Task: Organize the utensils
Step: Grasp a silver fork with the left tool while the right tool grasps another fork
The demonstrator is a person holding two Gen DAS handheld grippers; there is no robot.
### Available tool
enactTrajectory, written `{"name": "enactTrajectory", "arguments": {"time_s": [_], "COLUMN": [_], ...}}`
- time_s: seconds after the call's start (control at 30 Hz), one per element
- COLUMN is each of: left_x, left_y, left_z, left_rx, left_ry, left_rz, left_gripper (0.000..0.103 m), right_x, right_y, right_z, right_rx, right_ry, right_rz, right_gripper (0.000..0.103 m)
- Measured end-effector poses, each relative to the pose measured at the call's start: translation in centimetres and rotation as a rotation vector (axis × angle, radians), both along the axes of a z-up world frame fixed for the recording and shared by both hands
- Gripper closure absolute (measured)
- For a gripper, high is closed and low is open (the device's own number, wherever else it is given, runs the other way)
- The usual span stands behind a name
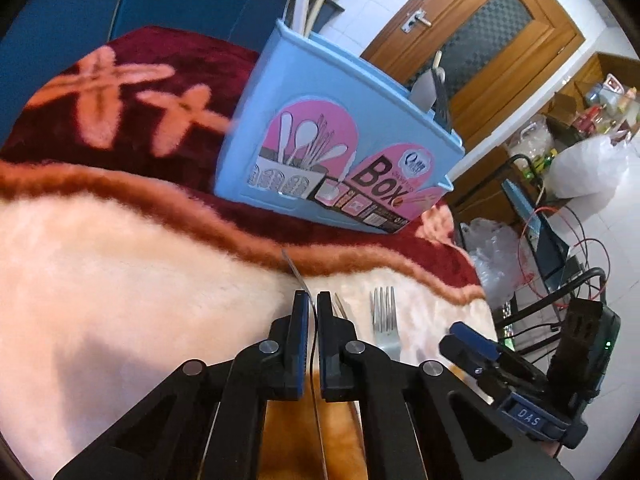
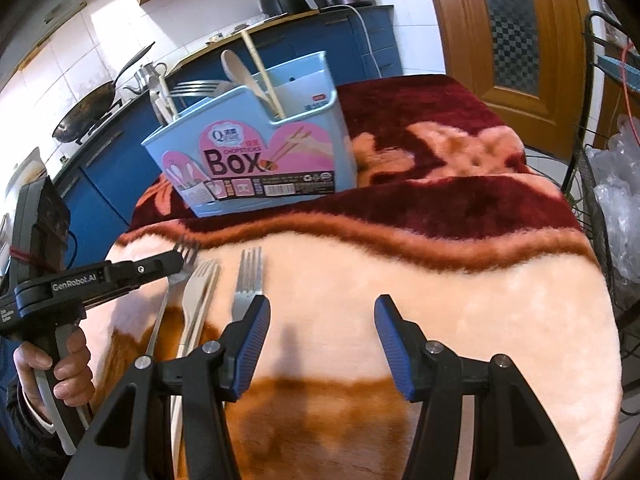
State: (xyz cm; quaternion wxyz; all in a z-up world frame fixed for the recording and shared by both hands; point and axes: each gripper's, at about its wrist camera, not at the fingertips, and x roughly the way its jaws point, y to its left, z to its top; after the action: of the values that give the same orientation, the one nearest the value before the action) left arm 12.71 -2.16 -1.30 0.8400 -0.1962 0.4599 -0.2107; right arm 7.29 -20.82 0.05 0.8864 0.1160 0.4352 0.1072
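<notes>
While the left gripper [image 1: 313,300] pinches a thin fork [image 2: 182,258] edge-on just above the blanket [image 2: 460,300], the right gripper [image 2: 320,312] hovers, jaws spread, holding nothing. Two more forks [image 2: 200,292] [image 2: 249,280] lie beside it, unsorted. Farther back, the blue utensil box [image 2: 256,160] already holds a fork, wooden spoon and chopsticks. Roughly halfway, I judge.

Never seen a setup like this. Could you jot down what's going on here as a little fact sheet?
Setting: table under a plush blanket
Container: blue chopsticks box, already holding a fork, a wooden spoon and chopsticks
Left gripper: shut on a fork, seen edge-on
Right gripper: open, holding nothing
Still lying loose: two forks, one, another
</notes>
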Motion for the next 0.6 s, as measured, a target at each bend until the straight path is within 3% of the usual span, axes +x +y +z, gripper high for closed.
{"name": "enactTrajectory", "arguments": {"time_s": [0.27, 0.6], "left_x": [-1.2, -3.0], "left_y": [1.7, 3.2], "left_z": [1.7, 4.0], "left_rx": [0.031, 0.066], "left_ry": [-0.087, -0.197], "left_rz": [0.035, 0.061], "left_gripper": [0.100, 0.100], "right_x": [1.2, 4.6], "right_y": [2.2, 4.7], "right_z": [0.0, -1.1], "right_rx": [-0.014, -0.044], "right_ry": [0.006, 0.032], "right_rz": [0.079, 0.181], "right_gripper": [0.045, 0.066]}}
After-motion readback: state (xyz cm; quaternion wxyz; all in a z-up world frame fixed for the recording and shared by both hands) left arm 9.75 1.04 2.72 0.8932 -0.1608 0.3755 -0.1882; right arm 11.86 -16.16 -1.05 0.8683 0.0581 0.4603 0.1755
